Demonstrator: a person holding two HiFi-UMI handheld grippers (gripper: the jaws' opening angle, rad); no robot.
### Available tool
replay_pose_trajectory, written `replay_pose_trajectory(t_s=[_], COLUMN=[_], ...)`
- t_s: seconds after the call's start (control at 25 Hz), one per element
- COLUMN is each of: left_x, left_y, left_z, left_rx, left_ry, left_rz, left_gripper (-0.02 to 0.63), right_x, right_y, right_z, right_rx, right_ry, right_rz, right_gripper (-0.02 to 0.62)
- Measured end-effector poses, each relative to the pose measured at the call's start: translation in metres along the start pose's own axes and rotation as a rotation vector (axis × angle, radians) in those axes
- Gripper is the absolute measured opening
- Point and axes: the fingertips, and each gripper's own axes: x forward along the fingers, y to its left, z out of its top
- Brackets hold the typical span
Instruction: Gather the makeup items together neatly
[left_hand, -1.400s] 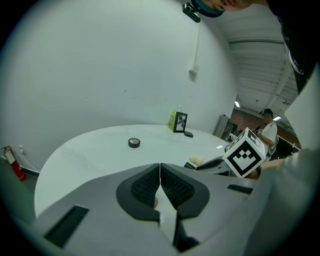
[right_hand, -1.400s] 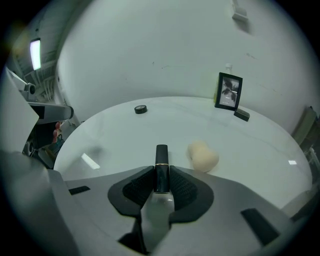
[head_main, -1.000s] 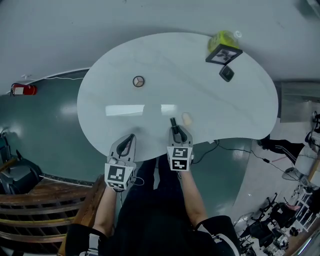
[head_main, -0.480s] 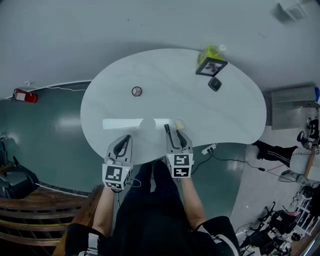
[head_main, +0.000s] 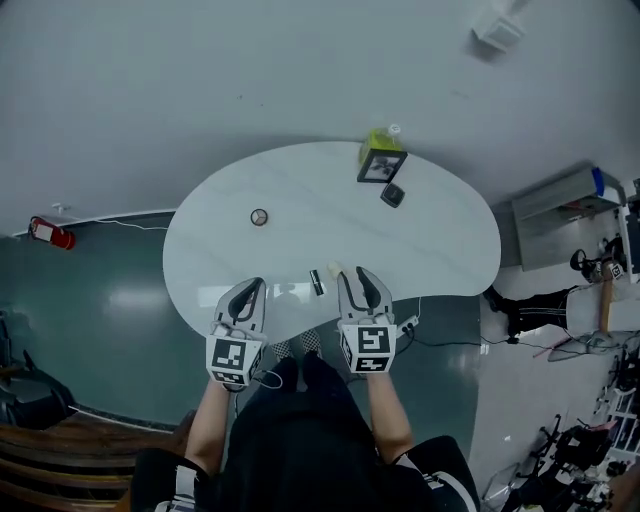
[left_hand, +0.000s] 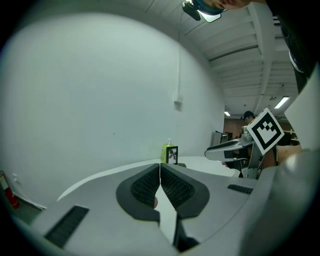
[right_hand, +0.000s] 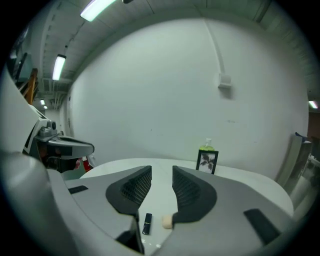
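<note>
Lipstick (right_hand: 147, 223) lies flat on the white table (head_main: 430, 250), close by your right gripper (right_hand: 161, 172), whose jaws stand apart with nothing between them. A beige sponge (right_hand: 166, 222) sits just beside the lipstick. Your left gripper (left_hand: 160, 172) has its jaws pressed together. A small round item (head_main: 259, 217) rests well apart.

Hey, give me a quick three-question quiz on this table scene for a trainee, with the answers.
1. Fill in: the green bottle stands right behind the ___.
2. Which lies nearest the right gripper: A picture frame, B black tube, C green bottle?
3. True or false: the left gripper's jaws are together.
Key: 1 picture frame; 2 B; 3 true.
</note>
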Motion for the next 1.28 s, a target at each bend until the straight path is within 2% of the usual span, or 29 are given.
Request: replay_pose_trajectory(t_s=[0.24,0.44,0.56,1.12,1.28], left_x=[-0.009,-0.023,-0.029,-0.037,-0.036], left_y=[-0.020,-0.029,-0.033,-0.038,-0.041], left_z=[0.039,0.059,0.066,0.073,0.066], left_rx=[0.056,0.077,0.078,0.033,0.030], left_ry=[-0.069,-0.117,-0.136,-0.151,-0.140], left_rz=[-0.020,-0.008,0.005,0.037,0.012], left_gripper=[0.020,0.020,0.020,0.020,0.020], right_x=[-0.039,-0.061,-0.069,-0.080,-0.080], right_y=[-0.004,0.001,0.002,0.004,0.001], right_z=[0.034,0.048,0.051,0.048,0.039], right_rx=[0.008,-0.003,-0.005,-0.016,-0.009], right_ry=[-0.116,-0.179,-0.203,-0.193,-0.169], right_rz=[-0.010,-0.011,-0.011,0.014,0.000], right_gripper=[0.138,0.070,0.051,0.034,0.035])
